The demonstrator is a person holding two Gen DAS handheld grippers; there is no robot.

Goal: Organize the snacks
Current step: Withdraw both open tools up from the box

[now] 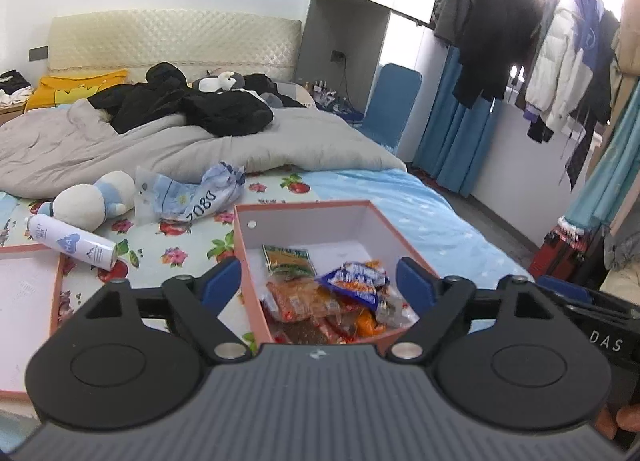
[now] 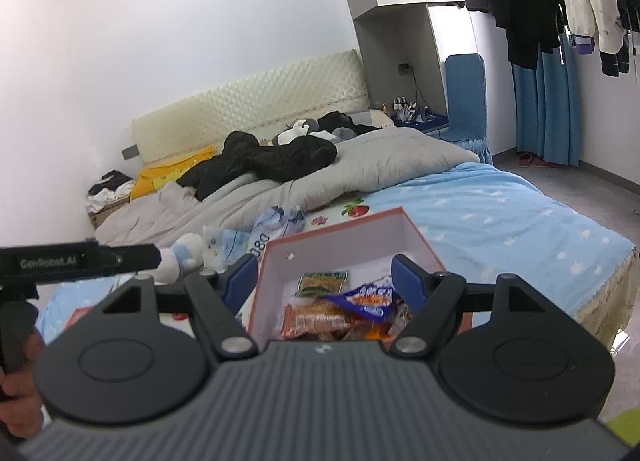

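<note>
While both grippers hang over the box, step judged as between placements: snacks already inside, nothing carried.

Left wrist view. Left gripper (image 1: 319,281) spread wide, nothing between the blue pads (image 1: 222,281); jaws straddle the near left wall of the pink box (image 1: 240,261), touching neither wall nor contents as far as can be told. Box open on the flowered sheet, white inside, near half filled, far half bare. Contents: green-and-yellow packet (image 1: 287,260) lying flat toward the middle, blue-and-orange packet (image 1: 354,280) on top of the pile, orange wrappers (image 1: 296,301) beneath. Box lid (image 1: 28,301) lying open side up at near left, apart from the box, nothing in it. White spray can (image 1: 70,243) on its side just beyond the lid; plush toy (image 1: 94,201) and crumpled plastic bag (image 1: 192,193) farther off. No loose snacks spotted on the sheet.

Right wrist view. Right gripper (image 2: 325,285) also open and empty, pads either side of the same heap, box rim (image 2: 344,223) beyond. Other hand-held tool (image 2: 80,261) at left.

Next move, as a judgement: either hunt for stray packets outside the frame, or fetch the lid and seat it squarely, which needs one gripper to steady the box.
</note>
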